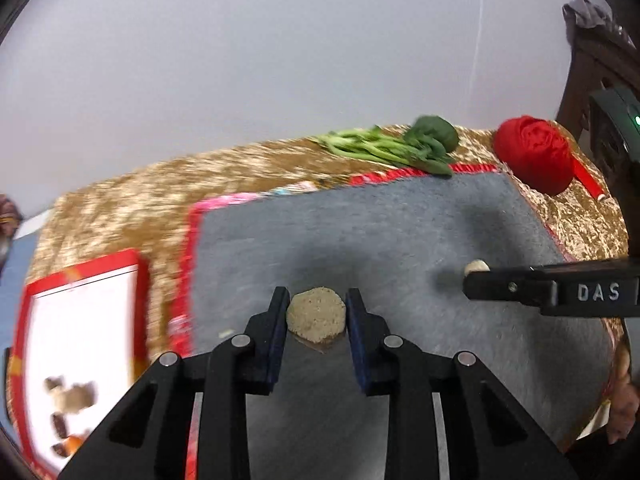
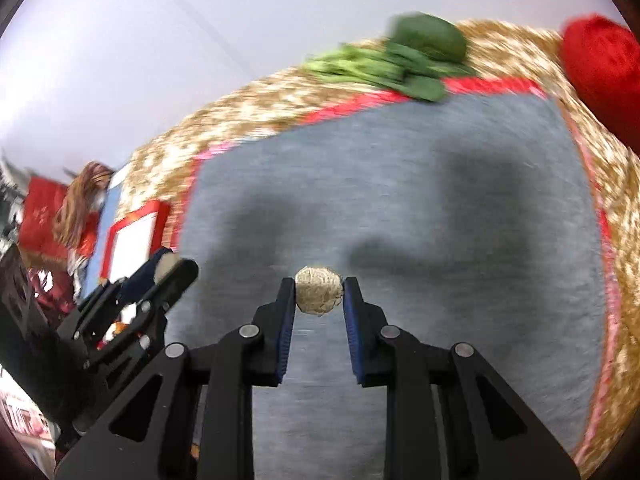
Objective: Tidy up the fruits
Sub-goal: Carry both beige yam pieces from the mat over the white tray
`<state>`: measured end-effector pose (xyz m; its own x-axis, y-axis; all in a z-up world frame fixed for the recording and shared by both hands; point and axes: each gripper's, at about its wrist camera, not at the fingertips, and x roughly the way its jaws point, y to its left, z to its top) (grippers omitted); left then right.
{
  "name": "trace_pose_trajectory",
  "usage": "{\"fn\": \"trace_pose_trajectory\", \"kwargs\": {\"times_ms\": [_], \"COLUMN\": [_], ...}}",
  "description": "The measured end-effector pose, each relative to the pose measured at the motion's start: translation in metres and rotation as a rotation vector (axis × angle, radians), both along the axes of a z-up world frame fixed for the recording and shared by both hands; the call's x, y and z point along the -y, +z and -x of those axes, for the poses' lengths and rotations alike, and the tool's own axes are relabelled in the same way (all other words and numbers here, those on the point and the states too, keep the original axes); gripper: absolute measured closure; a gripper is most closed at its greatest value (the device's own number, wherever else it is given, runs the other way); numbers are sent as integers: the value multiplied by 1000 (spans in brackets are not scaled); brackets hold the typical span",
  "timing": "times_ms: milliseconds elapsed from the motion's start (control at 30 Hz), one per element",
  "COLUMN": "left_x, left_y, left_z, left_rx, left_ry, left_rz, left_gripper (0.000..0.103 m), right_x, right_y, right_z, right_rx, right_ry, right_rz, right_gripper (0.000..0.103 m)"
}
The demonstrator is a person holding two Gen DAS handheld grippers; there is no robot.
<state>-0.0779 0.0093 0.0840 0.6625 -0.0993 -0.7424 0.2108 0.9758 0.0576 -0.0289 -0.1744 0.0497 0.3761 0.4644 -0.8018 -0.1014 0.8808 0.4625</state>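
Observation:
My left gripper [image 1: 318,300] is shut on a tan, rough, round fruit [image 1: 316,316] over the grey mat [image 1: 380,232]. In the right wrist view my right gripper [image 2: 319,284] is shut on a wrinkled, walnut-like ball [image 2: 319,290] above the same mat [image 2: 440,220]. Each gripper also shows in the other's view. The right gripper [image 1: 476,276] reaches in from the right edge with a pale ball [image 1: 477,267] at its tip. The left gripper [image 2: 176,268] sits low at the left with a tan piece between its fingers.
A red-rimmed white tray [image 1: 80,320] holding several small fruits lies left of the mat on the gold cloth [image 1: 120,208]. Leafy greens [image 1: 392,146] and a red cloth bundle [image 1: 534,154] sit at the far edge. Dark wooden furniture [image 1: 592,64] stands at the right.

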Motion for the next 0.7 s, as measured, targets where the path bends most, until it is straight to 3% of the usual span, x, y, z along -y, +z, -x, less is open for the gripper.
{"fn": "trace_pose_trajectory", "kwargs": {"times_ms": [467,700], "left_x": [-154,-201], "left_y": [50,51], "left_z": [92,81], "left_rx": [190,192], "left_ry": [367,492], "left_rz": [-127,-137], "left_gripper": [75,75], "right_x": [-190,-249], "right_y": [61,63], "right_z": [56,85], "right_rx": [322,436], "right_ry": [280,418], "right_rz": [-126,-73], "right_gripper": [77,77]}}
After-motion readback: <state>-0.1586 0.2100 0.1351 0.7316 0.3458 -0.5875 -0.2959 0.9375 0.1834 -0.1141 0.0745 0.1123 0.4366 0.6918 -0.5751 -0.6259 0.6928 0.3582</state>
